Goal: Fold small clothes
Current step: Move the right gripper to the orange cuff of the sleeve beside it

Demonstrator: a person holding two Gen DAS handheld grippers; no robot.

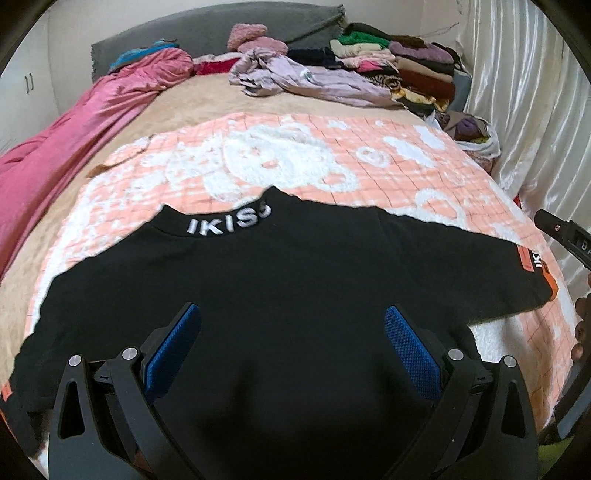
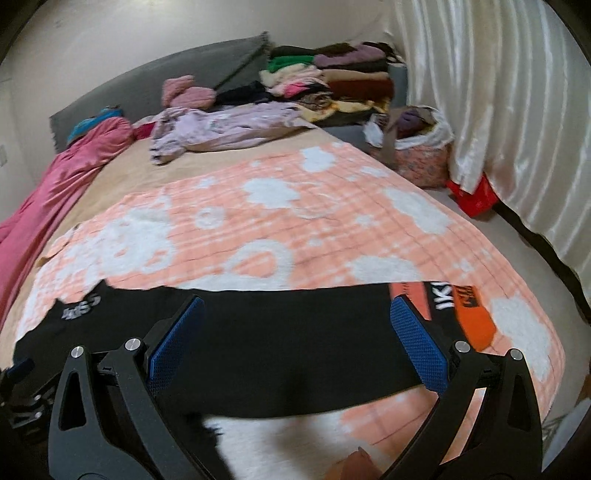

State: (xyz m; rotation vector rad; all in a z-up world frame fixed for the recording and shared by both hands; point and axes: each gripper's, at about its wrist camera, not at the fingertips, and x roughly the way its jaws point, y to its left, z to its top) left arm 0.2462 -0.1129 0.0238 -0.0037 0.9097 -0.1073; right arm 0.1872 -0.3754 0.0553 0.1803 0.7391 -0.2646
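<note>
The bed filled both views, its tan cover running back to a grey headboard, and across the near half lay a peach-and-white fleece blanket — that was the working surface. A crumpled pink quilt ran down the left edge, and white satin curtains hung along the right. Spread flat on the blanket was the black sweatshirt, collar pointing away with white lettering across it, sleeves out to either side, the right cuff showing orange. Farther back sat a stack of folded clothes and a loose lilac garment. Over the shirt's body, the left gripper hovered with its blue pads spread wide, nothing between them. The right gripper hung above the right sleeve — jaws likewise apart and empty. A small red bag sat on the floor by the curtain.
</note>
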